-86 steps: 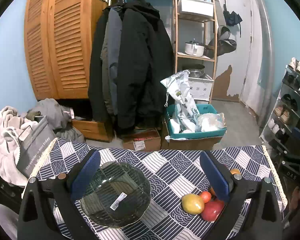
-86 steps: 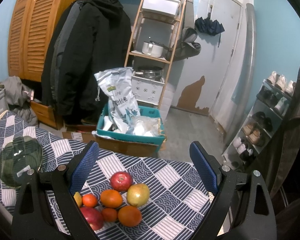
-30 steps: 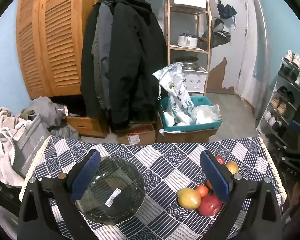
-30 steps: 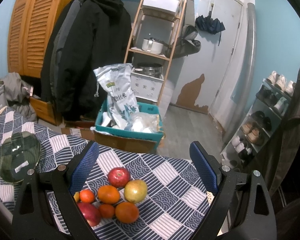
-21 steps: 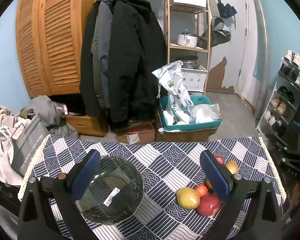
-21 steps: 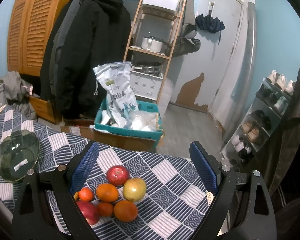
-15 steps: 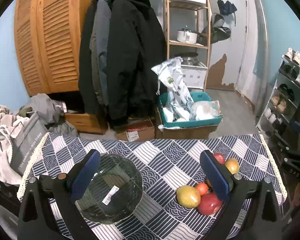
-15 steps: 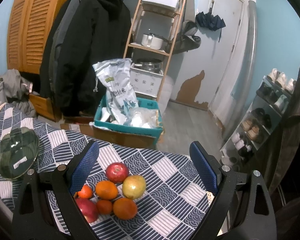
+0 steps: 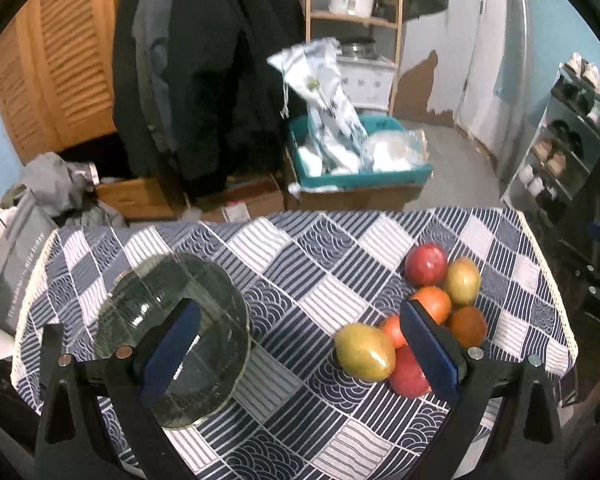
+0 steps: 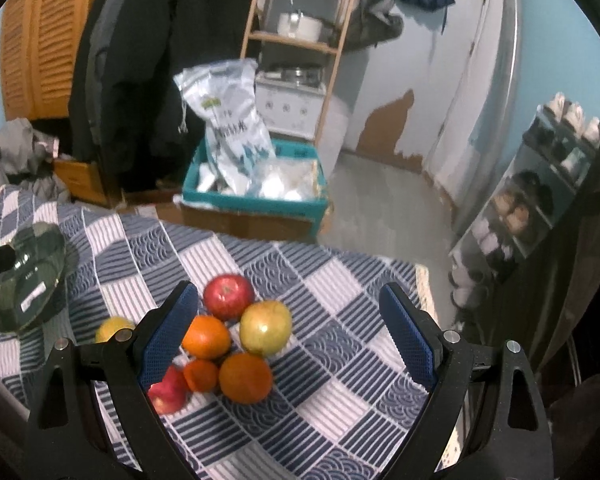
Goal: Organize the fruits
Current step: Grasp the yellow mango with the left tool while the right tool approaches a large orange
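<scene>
The fruit pile (image 10: 224,344) sits apart from the glass bowl (image 9: 172,332), probably its destination; the left gripper (image 9: 300,356) and right gripper (image 10: 288,344) hover wide open, empty, for a first pick.

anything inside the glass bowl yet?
No fruit in the glass bowl; only a white sticker shows. The left gripper finger covers part of its inside in the left wrist view.

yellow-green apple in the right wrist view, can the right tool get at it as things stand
Probably yes: the yellow-green apple lies between the open right tool's fingers, its top and right side bare, though oranges and a red apple crowd its left.
</scene>
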`<state>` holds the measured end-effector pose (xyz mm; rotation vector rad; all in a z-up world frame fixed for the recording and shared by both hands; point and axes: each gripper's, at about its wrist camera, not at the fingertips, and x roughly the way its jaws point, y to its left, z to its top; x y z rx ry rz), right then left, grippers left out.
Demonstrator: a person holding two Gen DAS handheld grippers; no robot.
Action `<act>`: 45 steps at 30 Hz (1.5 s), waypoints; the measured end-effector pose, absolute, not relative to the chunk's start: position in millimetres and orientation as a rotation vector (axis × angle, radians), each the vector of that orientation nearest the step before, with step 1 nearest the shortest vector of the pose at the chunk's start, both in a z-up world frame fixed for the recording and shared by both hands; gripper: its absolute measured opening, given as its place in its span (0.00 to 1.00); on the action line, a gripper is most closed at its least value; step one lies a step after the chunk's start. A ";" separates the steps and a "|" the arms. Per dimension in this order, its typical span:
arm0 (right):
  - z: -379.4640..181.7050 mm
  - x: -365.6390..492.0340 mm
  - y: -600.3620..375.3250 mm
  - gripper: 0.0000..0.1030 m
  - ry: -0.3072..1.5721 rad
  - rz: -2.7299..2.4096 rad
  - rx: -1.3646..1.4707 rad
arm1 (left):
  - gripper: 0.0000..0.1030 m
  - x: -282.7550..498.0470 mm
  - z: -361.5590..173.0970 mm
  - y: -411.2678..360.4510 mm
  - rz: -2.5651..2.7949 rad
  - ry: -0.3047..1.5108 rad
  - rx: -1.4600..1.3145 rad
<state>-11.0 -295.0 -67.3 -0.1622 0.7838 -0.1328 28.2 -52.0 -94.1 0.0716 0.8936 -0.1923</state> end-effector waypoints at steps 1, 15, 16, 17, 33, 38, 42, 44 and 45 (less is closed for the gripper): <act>-70.3 -9.9 -296.7 0.88 0.797 -0.133 -0.157 | 0.98 29.7 -99.2 -54.5 -0.198 0.909 0.073; -141.1 -0.4 -323.4 0.88 1.013 -0.164 -0.137 | 0.97 54.5 -166.8 -83.7 -0.241 1.111 0.089; -145.5 0.1 -325.5 0.88 1.023 -0.165 -0.135 | 0.97 56.4 -172.0 -85.7 -0.245 1.125 0.080; -148.9 -0.2 -327.1 0.88 1.031 -0.165 -0.132 | 0.97 57.9 -176.2 -87.3 -0.245 1.139 0.074; -185.1 3.4 -341.3 0.88 1.119 -0.151 -0.102 | 0.97 77.7 -238.9 -109.6 -0.272 1.313 0.027; -188.6 5.6 -342.6 0.88 1.127 -0.131 -0.080 | 0.96 78.7 -250.7 -112.0 -0.290 1.335 0.001; -196.8 9.7 -340.7 0.88 1.150 -0.106 -0.070 | 0.83 81.7 -258.5 -109.4 -0.315 1.344 -0.036; -203.0 12.2 -339.1 0.88 1.164 -0.088 -0.058 | 0.78 82.2 -262.9 -108.7 -0.338 1.364 -0.070; -206.7 14.1 -338.7 0.88 1.174 -0.074 -0.041 | 0.72 82.9 -264.3 -108.5 -0.354 1.375 -0.094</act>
